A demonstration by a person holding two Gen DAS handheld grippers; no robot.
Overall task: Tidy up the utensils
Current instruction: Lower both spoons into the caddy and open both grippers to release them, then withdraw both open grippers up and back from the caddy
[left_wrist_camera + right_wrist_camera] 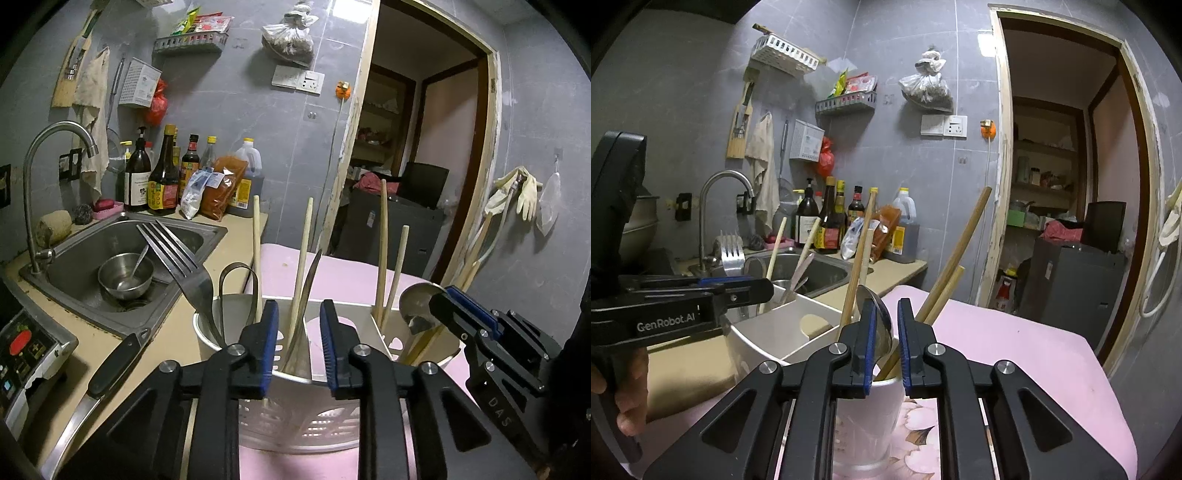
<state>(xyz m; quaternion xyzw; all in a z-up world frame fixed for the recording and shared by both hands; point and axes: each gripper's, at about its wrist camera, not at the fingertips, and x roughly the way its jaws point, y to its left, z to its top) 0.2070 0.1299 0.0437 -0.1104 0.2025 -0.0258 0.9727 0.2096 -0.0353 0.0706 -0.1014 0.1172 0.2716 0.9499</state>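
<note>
In the left wrist view, your left gripper (299, 332) is hovering with its jaws spread over the white utensil holder (295, 421), pinching nothing, though a metal utensil handle (308, 288) and a wooden chopstick (300, 273) are standing in the gap between the pads. If you are pulling back on a slant, a pad could be catching one of those stems and tipping the light holder on the pink table cover (354, 273). The holder's left compartment is carrying a fork (177, 254) and a looped metal utensil (238, 291); the right one is holding more chopsticks (384, 251) and a spoon (417, 299), with your right gripper (439, 310) at its bowl. In the right wrist view, the right gripper (886, 332) is sitting slightly parted around that spoon (879, 321); I cannot tell whether the pads are pressing it. Lifting away now could be dragging the spoon out or knocking the leaning chopsticks (953, 258) beside it.
</note>
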